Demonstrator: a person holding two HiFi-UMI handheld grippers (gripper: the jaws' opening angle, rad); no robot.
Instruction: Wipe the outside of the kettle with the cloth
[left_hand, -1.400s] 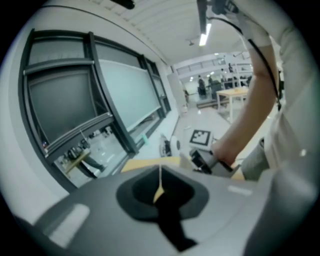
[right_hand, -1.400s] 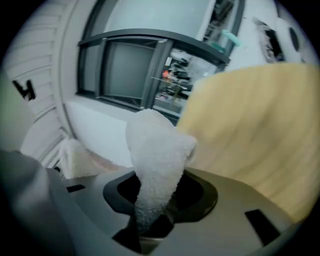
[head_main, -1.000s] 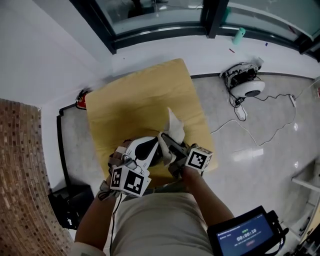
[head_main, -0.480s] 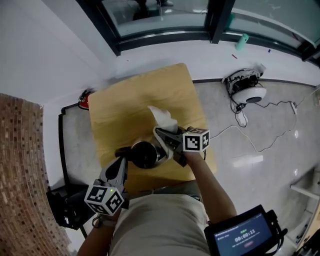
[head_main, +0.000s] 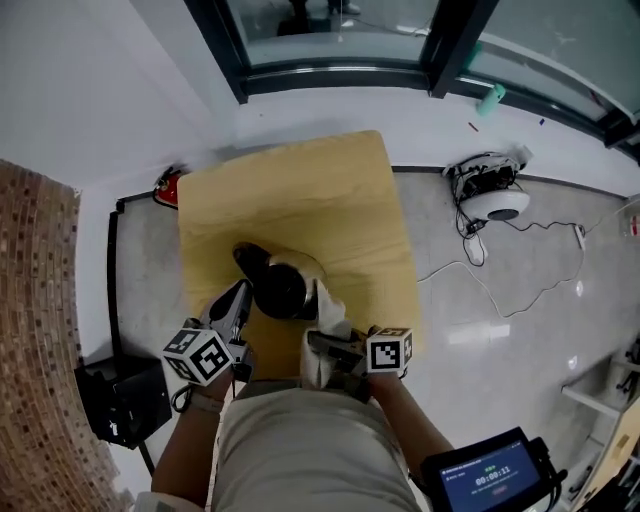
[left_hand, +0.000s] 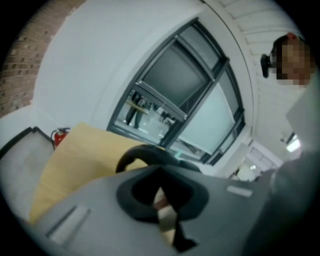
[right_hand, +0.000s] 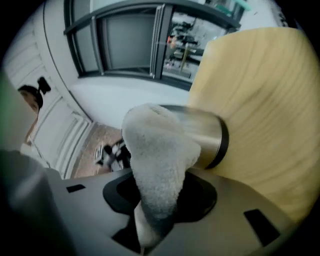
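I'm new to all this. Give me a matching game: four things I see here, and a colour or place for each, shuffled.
1 kettle
2 cloth
3 table
4 fire extinguisher

A red, by the wall
B yellow wood
C shiny metal, on the table
D pinched in the right hand-held gripper

Pairs: 1C, 2D, 3B, 4A

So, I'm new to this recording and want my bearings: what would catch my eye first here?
The shiny steel kettle stands out first, near the front edge of the yellow wooden table. Next is the fluffy white cloth, pinched in the right gripper and bunched up right beside the kettle.
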